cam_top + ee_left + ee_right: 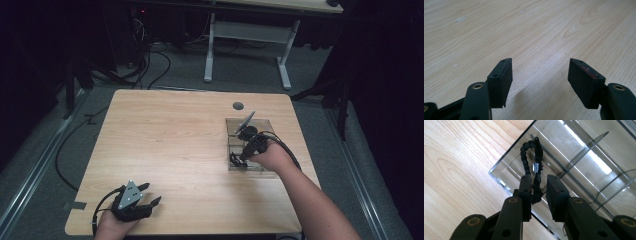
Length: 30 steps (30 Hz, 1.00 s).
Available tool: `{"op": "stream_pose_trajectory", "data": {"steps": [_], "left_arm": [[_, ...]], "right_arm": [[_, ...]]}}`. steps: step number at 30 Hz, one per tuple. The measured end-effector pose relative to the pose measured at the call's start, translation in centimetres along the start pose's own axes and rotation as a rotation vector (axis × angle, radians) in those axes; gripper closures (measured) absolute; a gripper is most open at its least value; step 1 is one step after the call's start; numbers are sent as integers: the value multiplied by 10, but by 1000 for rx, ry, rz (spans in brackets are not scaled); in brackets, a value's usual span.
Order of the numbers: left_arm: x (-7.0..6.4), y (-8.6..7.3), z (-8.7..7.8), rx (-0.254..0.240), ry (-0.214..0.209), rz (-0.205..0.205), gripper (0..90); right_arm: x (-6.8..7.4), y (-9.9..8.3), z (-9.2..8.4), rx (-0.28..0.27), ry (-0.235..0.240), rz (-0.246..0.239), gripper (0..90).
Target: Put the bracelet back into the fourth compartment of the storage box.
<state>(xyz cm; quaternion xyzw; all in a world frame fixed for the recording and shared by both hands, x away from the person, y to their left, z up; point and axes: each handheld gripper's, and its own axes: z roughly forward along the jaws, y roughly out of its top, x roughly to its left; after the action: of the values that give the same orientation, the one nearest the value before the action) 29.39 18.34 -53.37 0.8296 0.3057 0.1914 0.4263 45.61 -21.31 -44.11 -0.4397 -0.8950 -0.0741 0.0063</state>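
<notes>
— Any writing, label or number you can read anywhere here?

— None. The wooden table (175,150) carries no print, the clear box (584,157) bears no label, and the small silver band on the black cord (534,170) is too blurred to read.

Right gripper (239,159) down in clear acrylic tray (262,123), right side of wooden table (175,145), dark cord (234,161) at tips. Left gripper (150,195) resting near front-left edge.

Between my right fingers (556,192) the braided cord (537,177) hangs into the clear tray's (506,178) near corner compartment; my left fingers (501,77) have only bare desk (529,37) ahead.
</notes>
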Motion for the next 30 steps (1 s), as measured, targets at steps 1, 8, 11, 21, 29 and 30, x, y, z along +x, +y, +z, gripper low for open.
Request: {"op": "stream_pose_trajectory", "data": {"steps": [1,8,11,21,29,30], "left_arm": [[0,0,0,-1,0,-1,369],[0,0,0,-1,1,-1,369],[0,0,0,-1,1,0,369],[0,0,0,-2,3,0,369],[-1,0,0,-2,3,3,368],[-1,0,0,-2,3,3,368]], "right_arm": [[-1,-2,-1,-6,-7,-13,750],[1,-14,-5,-52,-8,-1,765],[1,-20,-6,-69,-16,-15,773],[5,-42,-13,-118,-15,10,796],[7,-54,-14,-137,-15,17,786],[9,-56,-14,-140,-20,9,782]]}}
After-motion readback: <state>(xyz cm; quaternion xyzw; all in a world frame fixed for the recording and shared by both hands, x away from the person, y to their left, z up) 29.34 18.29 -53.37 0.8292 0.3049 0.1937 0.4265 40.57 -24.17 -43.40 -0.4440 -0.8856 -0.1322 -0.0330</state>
